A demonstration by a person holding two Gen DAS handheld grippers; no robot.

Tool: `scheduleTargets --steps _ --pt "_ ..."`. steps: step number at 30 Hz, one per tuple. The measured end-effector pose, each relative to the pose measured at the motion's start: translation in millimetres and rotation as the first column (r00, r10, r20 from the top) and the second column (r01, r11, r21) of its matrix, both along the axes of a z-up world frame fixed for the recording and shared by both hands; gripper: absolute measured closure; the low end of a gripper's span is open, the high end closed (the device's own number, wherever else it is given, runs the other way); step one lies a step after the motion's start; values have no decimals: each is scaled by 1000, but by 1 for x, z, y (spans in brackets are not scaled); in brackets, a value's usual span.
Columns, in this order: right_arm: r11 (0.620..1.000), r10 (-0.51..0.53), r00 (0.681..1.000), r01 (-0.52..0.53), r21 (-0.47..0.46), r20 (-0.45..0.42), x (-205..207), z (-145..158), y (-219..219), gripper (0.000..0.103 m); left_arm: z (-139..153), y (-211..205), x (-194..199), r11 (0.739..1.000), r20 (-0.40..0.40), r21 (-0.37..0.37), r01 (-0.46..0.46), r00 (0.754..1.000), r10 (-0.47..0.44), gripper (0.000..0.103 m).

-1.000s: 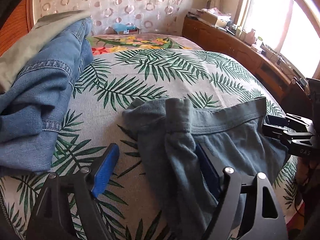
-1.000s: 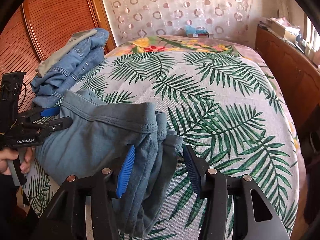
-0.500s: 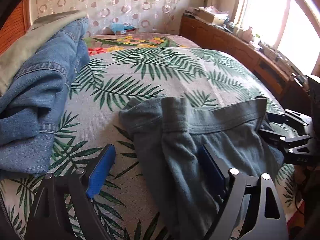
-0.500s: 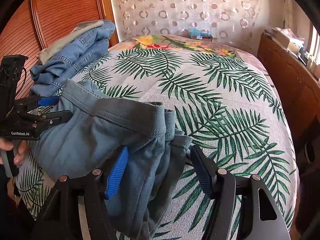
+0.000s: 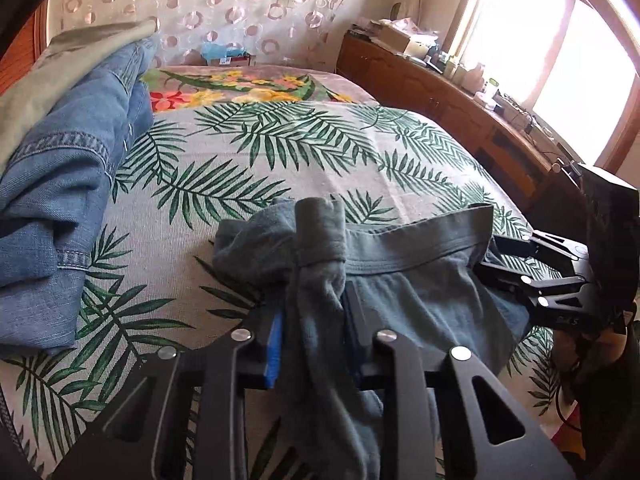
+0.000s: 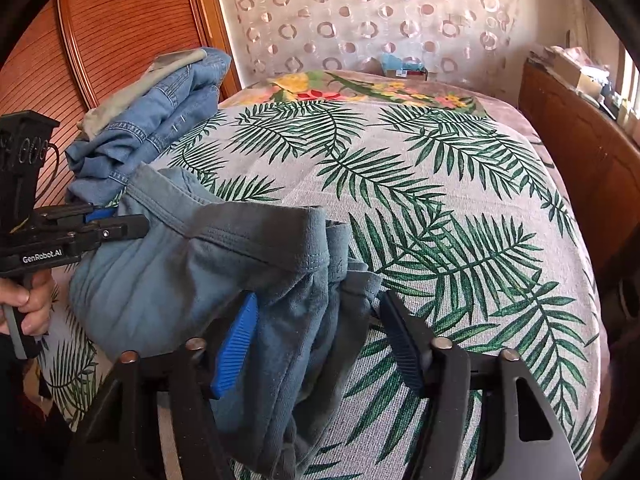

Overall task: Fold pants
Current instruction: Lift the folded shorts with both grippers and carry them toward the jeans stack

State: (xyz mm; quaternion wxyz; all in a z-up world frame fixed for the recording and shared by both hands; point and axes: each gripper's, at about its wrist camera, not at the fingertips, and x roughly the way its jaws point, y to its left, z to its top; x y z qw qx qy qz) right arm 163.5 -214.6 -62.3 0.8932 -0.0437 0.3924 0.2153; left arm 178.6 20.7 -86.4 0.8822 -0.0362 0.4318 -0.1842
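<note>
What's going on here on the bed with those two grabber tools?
A person is folding a pair of grey-blue pants on a palm-leaf bedspread, with a handheld gripper in each hand. The left gripper is closing on a bunched end of the waistband. The right gripper is closing too, with the other bunched end between its jaws; its right pad stands clear of the cloth. A pile of jeans lies to the side.
</note>
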Motion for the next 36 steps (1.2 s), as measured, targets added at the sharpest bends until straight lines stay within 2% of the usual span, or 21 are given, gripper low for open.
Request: scheduleTargets --steps 1,5,8,12,19,23,36 --pt "1000 -1 1000 1 3 -4 0 1 -1 59 1 0 -2 1000 7 1 -2 1000 2 80" --pt "1000 19 999 -18 23 -30 1 1 0 84 11 0 -9 1000 42 -10 0 999 0 84" --pt "999 25 999 -23 41 -39 3 2 -1 91 21 -4 -17 1000 78 2 6 997 -7 85" --pt "999 31 1000 -31 30 3 -4 9 4 93 32 -11 -25 999 113 47 5 994 -11 86" --pt "996 22 995 -30 80 97 -21 34 -1 93 58 -8 -38 1000 179 24 -5 984 0 86" --pt "995 26 987 -40 89 157 -32 49 0 93 76 -5 -44 998 233 49 -26 972 14 86" --pt "989 52 969 -84 122 240 -48 75 1 93 107 10 -56 997 323 50 -53 946 34 86"
